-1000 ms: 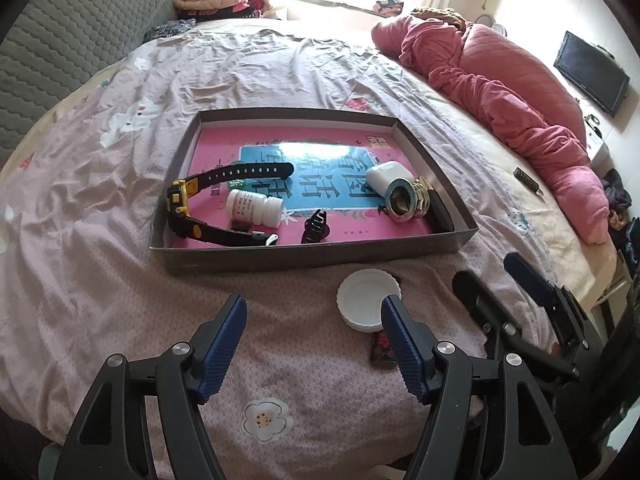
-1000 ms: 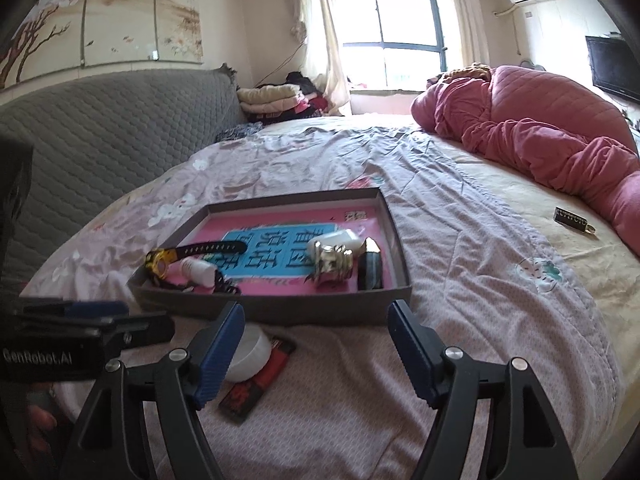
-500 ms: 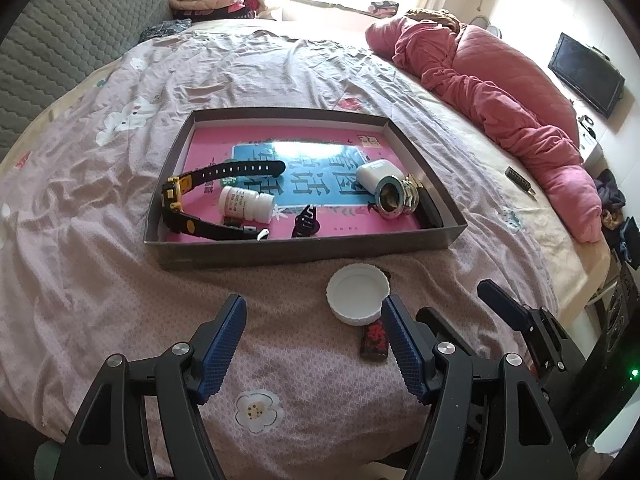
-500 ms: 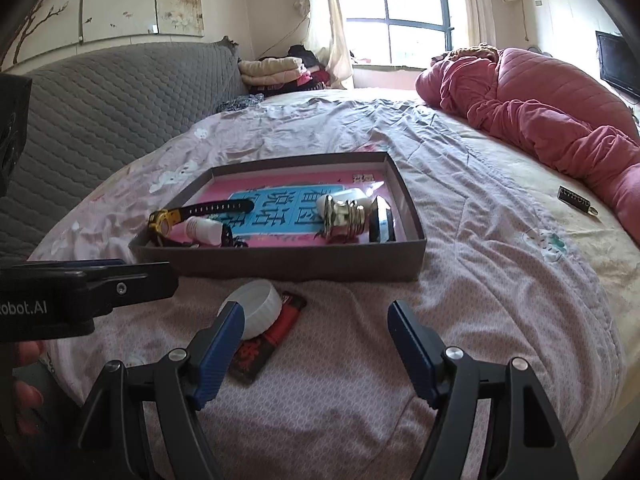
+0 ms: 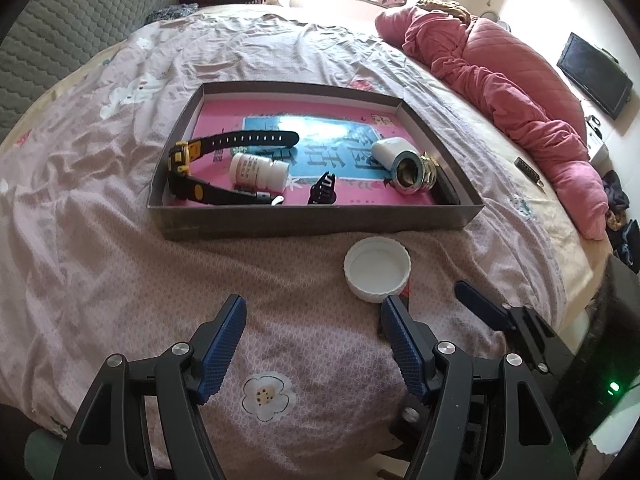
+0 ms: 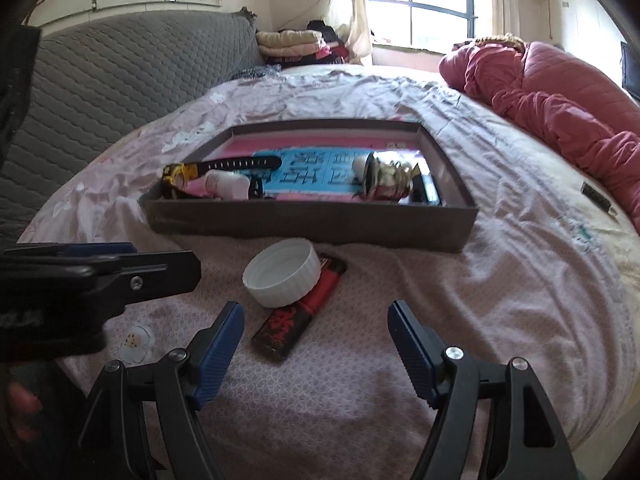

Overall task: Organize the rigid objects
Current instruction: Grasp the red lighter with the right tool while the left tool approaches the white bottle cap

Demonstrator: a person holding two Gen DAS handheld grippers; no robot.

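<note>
A grey shallow box (image 5: pixel 320 222) (image 6: pixel 312 226) lies on the bed, holding a black-and-yellow watch (image 5: pixel 224 148), a white pill bottle (image 5: pixel 258 171), a small black clip (image 5: pixel 324 194) and a white-and-metal fitting (image 5: pixel 404 166). In front of the box a white lid (image 5: pixel 377 270) (image 6: pixel 283 277) rests rim-up, partly on a red-and-black lighter (image 6: pixel 300 316). My right gripper (image 6: pixel 314 330) hovers open just short of the lighter. My left gripper (image 5: pixel 312 322) stays open and empty, nearer me and left of the lid.
A pink quilted duvet (image 5: pixel 500 84) is heaped along the bed's right side. A small dark object (image 5: pixel 528 168) lies near it. Grey padded headboard (image 6: pixel 120 76) stands to the left, folded clothes (image 6: pixel 292 42) at the back. Wrinkled pink sheet surrounds the box.
My right gripper has dropped lower and closer to the lid and lighter, which now loom larger between its fingers. The left gripper has hardly moved.
</note>
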